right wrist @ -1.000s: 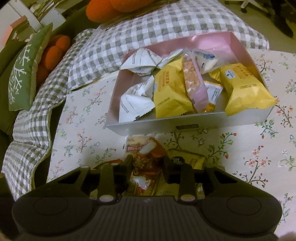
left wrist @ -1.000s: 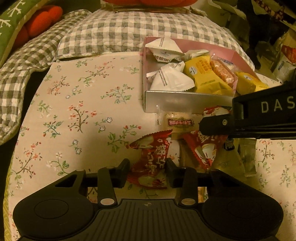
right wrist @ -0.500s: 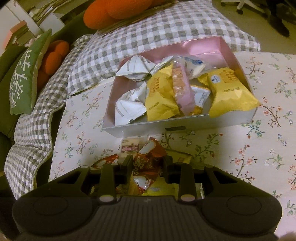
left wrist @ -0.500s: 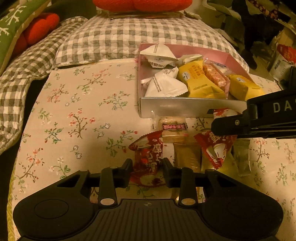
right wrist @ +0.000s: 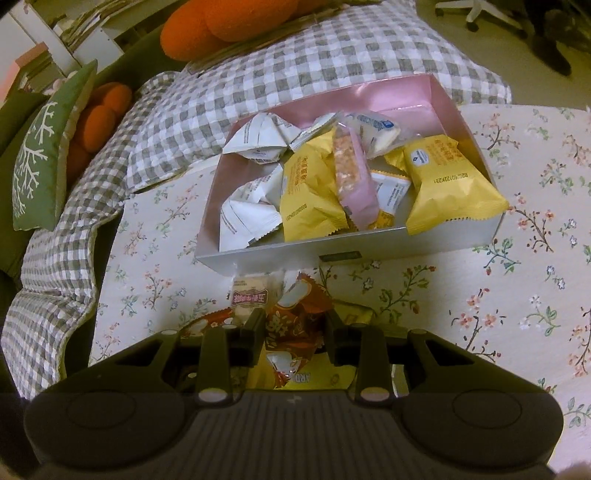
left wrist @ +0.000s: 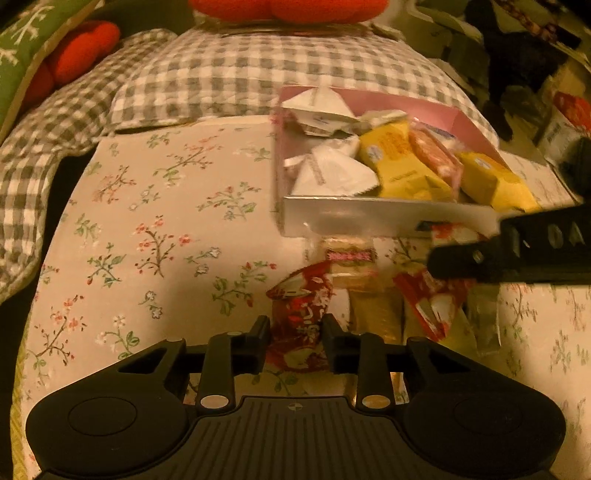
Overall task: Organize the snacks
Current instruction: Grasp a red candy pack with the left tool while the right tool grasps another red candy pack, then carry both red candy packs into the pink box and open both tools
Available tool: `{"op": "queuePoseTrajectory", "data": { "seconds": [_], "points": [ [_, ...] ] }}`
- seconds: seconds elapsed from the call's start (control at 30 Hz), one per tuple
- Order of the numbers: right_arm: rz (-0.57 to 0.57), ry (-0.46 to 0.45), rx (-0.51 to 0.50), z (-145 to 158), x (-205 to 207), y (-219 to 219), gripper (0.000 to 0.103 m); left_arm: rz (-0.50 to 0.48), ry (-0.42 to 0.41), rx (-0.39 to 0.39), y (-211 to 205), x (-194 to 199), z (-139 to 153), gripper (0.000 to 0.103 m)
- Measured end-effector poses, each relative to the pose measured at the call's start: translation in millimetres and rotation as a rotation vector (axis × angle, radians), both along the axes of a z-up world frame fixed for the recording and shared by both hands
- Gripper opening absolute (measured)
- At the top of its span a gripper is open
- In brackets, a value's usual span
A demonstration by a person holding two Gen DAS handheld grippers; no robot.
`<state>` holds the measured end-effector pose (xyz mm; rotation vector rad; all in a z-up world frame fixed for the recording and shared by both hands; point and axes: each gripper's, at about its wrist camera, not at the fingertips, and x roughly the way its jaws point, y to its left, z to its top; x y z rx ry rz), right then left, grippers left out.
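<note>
My left gripper (left wrist: 295, 331) is shut on a red snack packet (left wrist: 301, 314) that lies on the floral cloth, just in front of the box. My right gripper (right wrist: 295, 325) is shut on another red packet (right wrist: 291, 326), which hangs crumpled between its pads; in the left wrist view that packet (left wrist: 430, 301) dangles under the right gripper's black fingers (left wrist: 480, 260). The pink-lined box (right wrist: 369, 248) holds white, yellow and pink snack packets. A pale packet with a red label (left wrist: 349, 258) and a yellowish one (right wrist: 352, 314) lie loose near the box's front wall.
A grey checked cushion (right wrist: 332, 55) lies behind the box. Orange pillows (right wrist: 221, 22) and a green pillow (right wrist: 40, 155) are at the back left. The floral cloth (left wrist: 147, 229) stretches to the left of the box and to its right (right wrist: 517, 295).
The left jaws have narrowed onto the red packet on the cloth. The right gripper, still holding its red packet, has drawn slightly back from the box.
</note>
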<state>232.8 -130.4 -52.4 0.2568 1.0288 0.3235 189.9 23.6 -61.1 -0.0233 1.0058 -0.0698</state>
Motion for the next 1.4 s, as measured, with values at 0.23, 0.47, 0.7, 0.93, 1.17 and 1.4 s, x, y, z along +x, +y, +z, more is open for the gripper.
{"op": "queuePoseTrajectory", "data": {
  "seconds": [0.23,0.47,0.7,0.93,1.17,1.4],
  "points": [
    [0.004,-0.001,0.013,1.7,0.0,0.1,0.03,0.029,0.011,-0.054,12.0,12.0,-5.9,0.034],
    [0.006,0.001,0.019,0.5,0.1,0.0,0.03,0.036,-0.012,-0.066,15.0,18.1,-11.7,0.034],
    [-0.002,-0.008,0.03,3.5,-0.1,-2.8,0.03,0.055,-0.011,-0.122,23.6,20.0,-9.8,0.027],
    [-0.007,-0.018,0.052,9.5,-1.7,-7.7,0.03,0.058,-0.004,-0.162,25.5,14.6,-0.2,0.026],
    [-0.034,-0.051,0.096,25.6,1.9,-26.3,0.03,0.041,-0.095,-0.192,33.3,8.7,34.6,0.026],
    [-0.137,-0.096,0.127,46.9,20.9,-73.9,0.03,0.046,-0.126,-0.219,38.3,26.7,50.6,0.026]
  ]
}}
